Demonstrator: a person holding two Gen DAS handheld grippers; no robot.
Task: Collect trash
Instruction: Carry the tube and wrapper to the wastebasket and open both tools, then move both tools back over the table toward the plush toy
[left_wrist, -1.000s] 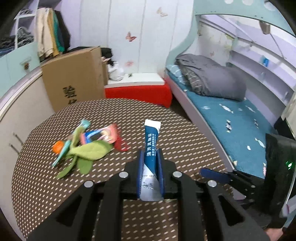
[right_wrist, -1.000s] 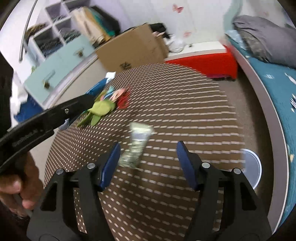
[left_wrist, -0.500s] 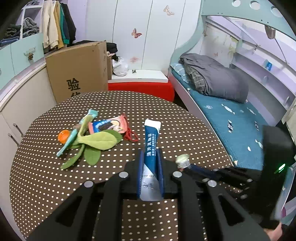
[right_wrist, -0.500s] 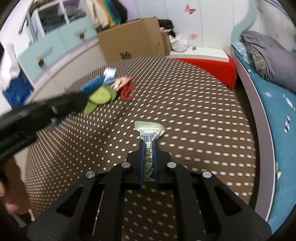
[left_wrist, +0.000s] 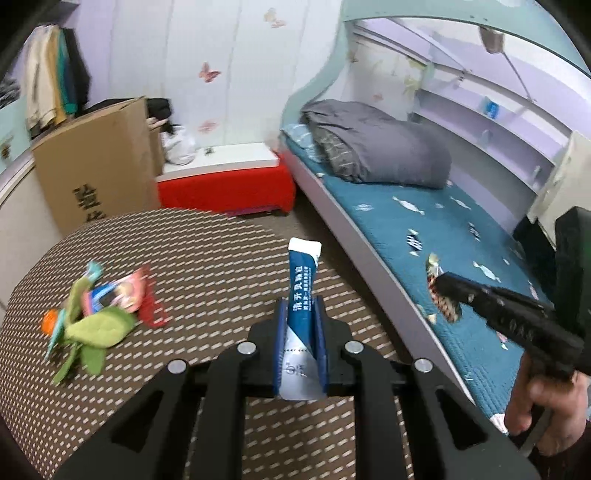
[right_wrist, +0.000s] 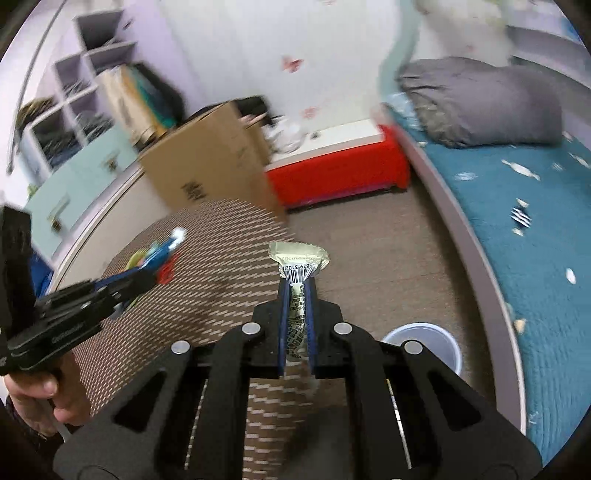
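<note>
My left gripper (left_wrist: 301, 314) is shut on a blue and white sachet (left_wrist: 302, 288) and holds it above the round dotted table (left_wrist: 207, 273). My right gripper (right_wrist: 296, 291) is shut on a pale green wrapper with a barcode (right_wrist: 299, 260), lifted past the table's right edge. A white bin (right_wrist: 424, 341) stands on the floor below and right of it. The right gripper with its wrapper (left_wrist: 441, 291) also shows at the right of the left wrist view. More wrappers and a green leaf-shaped piece (left_wrist: 99, 317) lie on the table's left.
A cardboard box (left_wrist: 96, 166) and a red bench (left_wrist: 225, 188) stand beyond the table. A bed with a teal cover (left_wrist: 424, 229) and a grey pillow (left_wrist: 380, 147) runs along the right. Shelves (right_wrist: 74, 110) are at the far left.
My right gripper closed on the pale green wrapper and lifted it off the table toward the right, over the floor by the bin. My left gripper keeps the blue sachet and has swung rightward.
</note>
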